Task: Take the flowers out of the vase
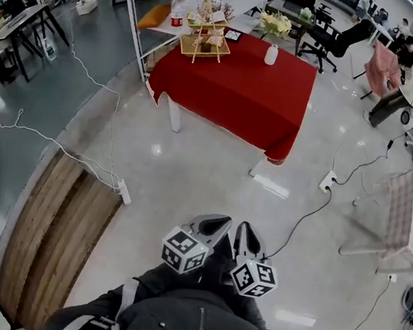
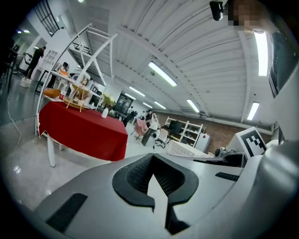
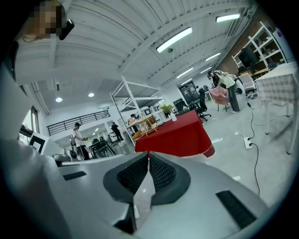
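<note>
Holding nothing, left gripper [image 2: 152, 157], right gripper [image 3: 148, 154] closed

Vase [image 1: 271, 54] on the table [image 1: 238, 90], at its far edge — right of the stand [image 1: 205, 37].

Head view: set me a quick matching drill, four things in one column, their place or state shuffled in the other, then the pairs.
Things:
1. white bottle
2. wooden rack
3. plank floor strip
4. left gripper

Place or state:
A. jaws together, nothing between them
B. red cloth, far left corner
C. floor, at the view's left
D. red cloth, far edge, towards the right

Pairs: 1-D, 2-B, 3-C, 4-A.
</note>
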The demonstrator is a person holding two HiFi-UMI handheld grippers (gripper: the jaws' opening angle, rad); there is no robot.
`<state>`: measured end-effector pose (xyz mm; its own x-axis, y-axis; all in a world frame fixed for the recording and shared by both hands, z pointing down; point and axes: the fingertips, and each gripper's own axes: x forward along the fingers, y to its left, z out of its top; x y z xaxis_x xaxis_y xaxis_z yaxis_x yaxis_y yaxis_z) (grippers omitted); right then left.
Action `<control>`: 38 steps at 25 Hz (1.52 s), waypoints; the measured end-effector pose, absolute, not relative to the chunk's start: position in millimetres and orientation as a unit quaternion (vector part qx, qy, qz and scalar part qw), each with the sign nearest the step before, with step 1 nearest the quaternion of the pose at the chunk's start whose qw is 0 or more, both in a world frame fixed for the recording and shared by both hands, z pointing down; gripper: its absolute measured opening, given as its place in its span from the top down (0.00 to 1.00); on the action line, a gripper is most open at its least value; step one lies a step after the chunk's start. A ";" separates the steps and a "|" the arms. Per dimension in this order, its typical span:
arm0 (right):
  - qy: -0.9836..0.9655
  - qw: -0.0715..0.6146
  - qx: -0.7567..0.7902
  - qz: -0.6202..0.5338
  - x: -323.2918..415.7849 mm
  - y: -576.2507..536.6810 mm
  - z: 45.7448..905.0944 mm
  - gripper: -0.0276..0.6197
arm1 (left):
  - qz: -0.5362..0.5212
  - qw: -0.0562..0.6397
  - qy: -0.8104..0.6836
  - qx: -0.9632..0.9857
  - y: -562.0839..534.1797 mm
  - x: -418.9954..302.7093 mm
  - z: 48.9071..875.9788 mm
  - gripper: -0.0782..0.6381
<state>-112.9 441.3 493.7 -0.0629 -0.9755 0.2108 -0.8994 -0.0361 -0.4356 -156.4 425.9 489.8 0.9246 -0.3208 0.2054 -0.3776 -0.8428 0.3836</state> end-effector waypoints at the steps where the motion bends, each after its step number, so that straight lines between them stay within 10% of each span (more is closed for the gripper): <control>1: 0.692 0.080 -0.678 -0.236 -109.4 434.5 493.3 0.94 | 0.067 0.212 -0.183 0.958 419.8 -151.8 489.5 0.88; 38: 0.743 0.090 -0.622 -0.229 53.7 223.0 493.3 0.94 | 0.070 0.198 -0.249 0.945 224.8 8.6 502.3 0.88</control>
<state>53.7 223.0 493.3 -0.2097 -0.9661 0.1506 -0.8833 0.1212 -0.4528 8.6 224.8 502.3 0.8663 -0.4429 0.2310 -0.4984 -0.7977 0.3395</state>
